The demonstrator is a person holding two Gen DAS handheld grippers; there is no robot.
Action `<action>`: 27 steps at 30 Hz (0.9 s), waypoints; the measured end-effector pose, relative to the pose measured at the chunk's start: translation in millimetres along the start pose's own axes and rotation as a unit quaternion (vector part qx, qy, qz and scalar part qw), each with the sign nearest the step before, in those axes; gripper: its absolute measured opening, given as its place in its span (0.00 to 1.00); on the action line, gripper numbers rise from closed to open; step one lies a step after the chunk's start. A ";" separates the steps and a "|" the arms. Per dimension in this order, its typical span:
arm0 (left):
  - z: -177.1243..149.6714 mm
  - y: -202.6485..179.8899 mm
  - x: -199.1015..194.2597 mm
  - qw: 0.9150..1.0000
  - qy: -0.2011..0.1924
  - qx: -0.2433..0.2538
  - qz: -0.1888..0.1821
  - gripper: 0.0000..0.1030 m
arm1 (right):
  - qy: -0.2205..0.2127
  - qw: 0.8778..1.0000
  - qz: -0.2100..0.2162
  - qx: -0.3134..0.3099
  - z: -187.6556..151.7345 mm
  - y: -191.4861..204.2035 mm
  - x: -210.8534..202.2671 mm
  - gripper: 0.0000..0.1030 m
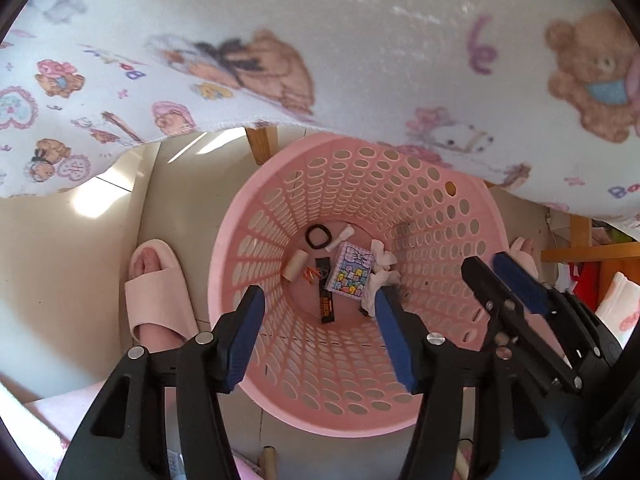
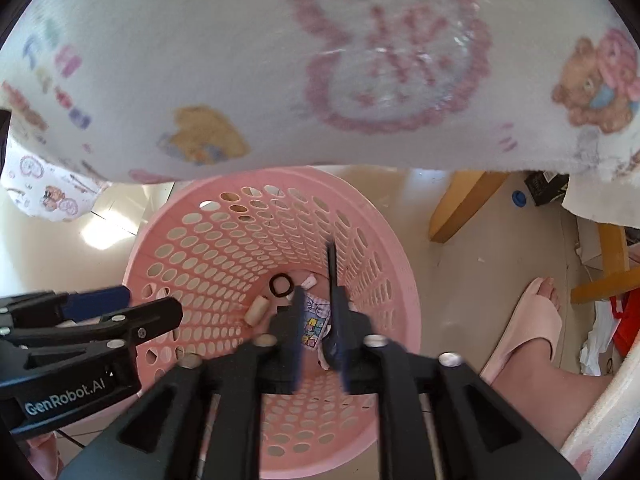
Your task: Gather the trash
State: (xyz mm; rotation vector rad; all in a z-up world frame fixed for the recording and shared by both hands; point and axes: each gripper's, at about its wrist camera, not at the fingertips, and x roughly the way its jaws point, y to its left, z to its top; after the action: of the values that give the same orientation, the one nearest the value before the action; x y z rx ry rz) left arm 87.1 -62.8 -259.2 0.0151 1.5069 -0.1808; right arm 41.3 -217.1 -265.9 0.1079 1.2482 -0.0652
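A pink perforated basket [image 1: 436, 208] stands on the floor and also shows in the right wrist view [image 2: 168, 248]. On its bottom lie a black hair tie [image 1: 319, 235], a small cardboard roll [image 1: 294, 266], a black wrapper [image 1: 325, 296], a patterned packet [image 1: 351, 272] and crumpled white tissue [image 1: 380, 268]. My left gripper [image 1: 320, 336] hangs open and empty over the basket. My right gripper [image 2: 318, 328] is over the basket with its jaws narrowly apart; a thin black strip [image 2: 332, 260] stands at its right finger, and whether it is gripped is unclear.
A white cloth printed with bears [image 1: 320, 40] hangs over the far rim of the basket. The person's feet in pink slippers [image 1: 156, 292] [image 2: 528, 328] stand on either side. Wooden furniture legs [image 2: 460, 208] and clutter lie at the right.
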 end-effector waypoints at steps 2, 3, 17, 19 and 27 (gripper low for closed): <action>0.0 1.3 -1.1 1.000 0.000 -0.002 0.002 0.54 | -0.012 1.000 -0.016 -0.018 -1.9 4.6 -3.1 0.41; 0.0 0.7 -2.5 1.000 -0.002 -0.001 0.008 0.54 | -0.015 0.999 -0.022 -0.025 -3.0 7.4 -3.6 0.42; -7.2 -5.7 -83.1 0.993 -0.097 0.012 0.061 0.58 | -0.066 0.996 -0.062 -0.020 9.3 1.5 -77.5 0.62; -12.3 -3.4 -109.6 0.988 -0.137 0.005 0.067 0.58 | -0.068 0.996 -0.059 -0.017 11.8 0.2 -92.4 0.62; -25.8 4.5 -189.4 0.962 -0.259 0.002 0.081 0.62 | -0.144 0.987 -0.055 -0.056 24.8 6.7 -167.5 0.76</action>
State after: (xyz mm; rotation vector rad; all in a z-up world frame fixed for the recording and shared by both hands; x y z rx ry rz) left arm 52.1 -34.4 -73.4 0.0891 0.9768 -0.0484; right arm 12.4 -214.9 -99.0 -0.0659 0.9664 -0.1016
